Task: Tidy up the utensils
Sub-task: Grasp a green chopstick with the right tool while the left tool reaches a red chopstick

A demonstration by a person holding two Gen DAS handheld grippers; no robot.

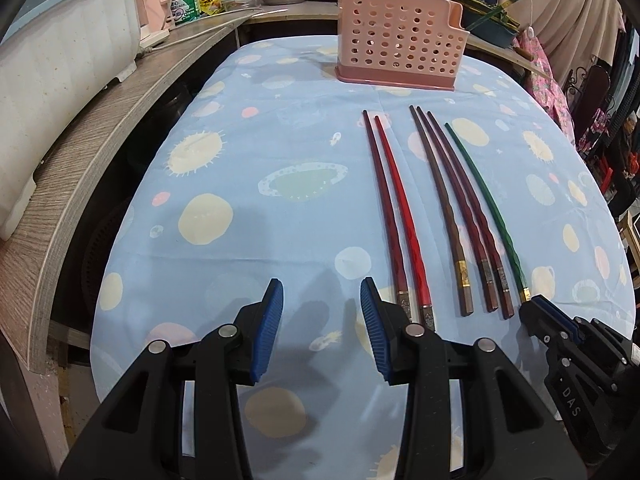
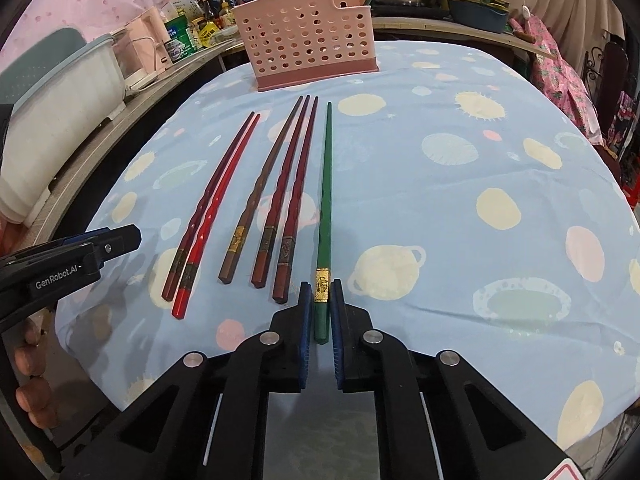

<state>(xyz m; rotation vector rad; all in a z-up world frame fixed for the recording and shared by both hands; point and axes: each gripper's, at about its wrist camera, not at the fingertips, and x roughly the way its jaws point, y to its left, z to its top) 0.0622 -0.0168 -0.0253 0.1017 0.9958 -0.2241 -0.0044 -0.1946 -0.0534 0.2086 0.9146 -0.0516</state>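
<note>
Chopsticks: six lie on the counter in front of the pink holder | right gripper: jaws clamped on the green chopstick, rightmost | left gripper: jaws apart, holding nothing.

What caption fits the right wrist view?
Right gripper fingers straddle the green chopstick; five more lie left, before the pink holder.

Left hand-held gripper: black plastic linkage arms showing round silver pivot screws, ribbed blue pads. Right hand-held gripper: identical build. White "GenRobot.AI" and "DAS" lettering showing on housings. Bare fingertips showing.
</note>
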